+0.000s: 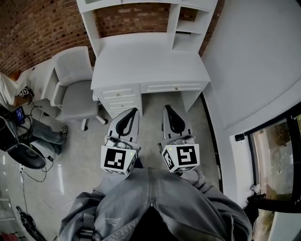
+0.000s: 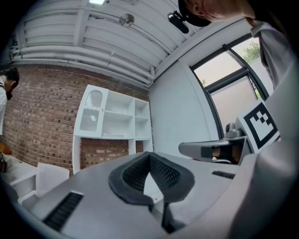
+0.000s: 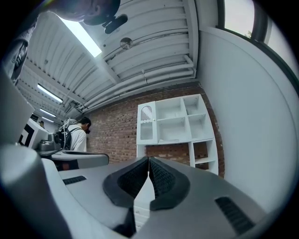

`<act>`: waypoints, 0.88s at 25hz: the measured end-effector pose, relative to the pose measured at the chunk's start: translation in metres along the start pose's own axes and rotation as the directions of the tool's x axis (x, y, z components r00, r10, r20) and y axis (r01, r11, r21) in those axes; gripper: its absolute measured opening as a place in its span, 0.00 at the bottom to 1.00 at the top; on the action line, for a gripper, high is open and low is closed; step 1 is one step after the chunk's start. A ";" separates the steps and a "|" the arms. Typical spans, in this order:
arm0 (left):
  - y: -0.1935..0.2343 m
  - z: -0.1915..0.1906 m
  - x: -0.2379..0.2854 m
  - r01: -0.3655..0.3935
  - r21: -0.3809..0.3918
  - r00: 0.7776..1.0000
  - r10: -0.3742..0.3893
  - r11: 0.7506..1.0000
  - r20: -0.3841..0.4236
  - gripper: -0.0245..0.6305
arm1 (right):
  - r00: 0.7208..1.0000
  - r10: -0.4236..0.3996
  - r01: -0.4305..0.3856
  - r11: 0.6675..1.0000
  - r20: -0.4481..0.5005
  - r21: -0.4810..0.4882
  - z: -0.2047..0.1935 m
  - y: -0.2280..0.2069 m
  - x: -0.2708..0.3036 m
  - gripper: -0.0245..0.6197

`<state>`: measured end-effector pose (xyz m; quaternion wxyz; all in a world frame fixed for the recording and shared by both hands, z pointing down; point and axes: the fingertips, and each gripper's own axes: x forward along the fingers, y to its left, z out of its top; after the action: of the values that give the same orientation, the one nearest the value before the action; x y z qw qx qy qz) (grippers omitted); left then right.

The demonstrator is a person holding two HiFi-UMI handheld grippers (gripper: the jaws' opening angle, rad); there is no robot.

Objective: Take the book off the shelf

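Observation:
The white shelf unit (image 1: 141, 9) stands on top of a white desk (image 1: 150, 61) against the brick wall, some way ahead of me. Its open compartments (image 3: 180, 116) look nearly bare; a thin flat thing may lie on the lower middle shelf (image 2: 114, 135), and I see no clear book. My left gripper (image 1: 134, 111) and right gripper (image 1: 167, 107) are held side by side close to my body, level, pointing at the desk. Both are shut with nothing between the jaws, as the left gripper (image 2: 149, 154) and right gripper (image 3: 148, 158) show in their own views.
A grey office chair (image 1: 75, 89) stands left of the desk. Another person (image 1: 7, 89) stands at the far left beside a second chair and floor cables (image 1: 28, 169). A white wall and dark-framed glass door (image 1: 277, 155) run along the right.

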<state>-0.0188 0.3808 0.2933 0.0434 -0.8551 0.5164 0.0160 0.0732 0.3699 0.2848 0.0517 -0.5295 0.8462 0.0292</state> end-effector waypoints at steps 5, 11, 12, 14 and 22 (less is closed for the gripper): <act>0.010 -0.009 0.014 -0.009 -0.003 1.000 0.009 1.000 0.006 0.05 | 1.000 0.008 -0.008 1.000 -0.015 0.004 -0.010 -0.005 0.016 0.08; 0.037 -0.019 0.049 0.009 -0.010 1.000 -0.009 1.000 0.007 0.05 | 1.000 -0.006 0.006 1.000 -0.021 -0.007 -0.020 -0.018 0.056 0.08; 0.043 -0.020 0.056 0.010 -0.006 1.000 -0.010 1.000 0.004 0.05 | 1.000 -0.012 0.011 1.000 -0.024 -0.007 -0.022 -0.021 0.066 0.08; 0.058 -0.022 0.072 0.009 0.003 1.000 -0.009 1.000 0.001 0.05 | 0.999 -0.020 0.019 1.000 -0.035 -0.004 -0.026 -0.025 0.086 0.08; 0.120 -0.020 0.138 0.035 -0.014 0.999 -0.035 0.999 0.040 0.05 | 0.997 -0.065 0.065 0.998 -0.035 0.009 -0.035 -0.042 0.168 0.08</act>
<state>-0.0614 0.2021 0.2960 0.0476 -0.8638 0.5002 0.0363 0.0355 0.1976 0.2996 0.0404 -0.5569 0.8295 0.0141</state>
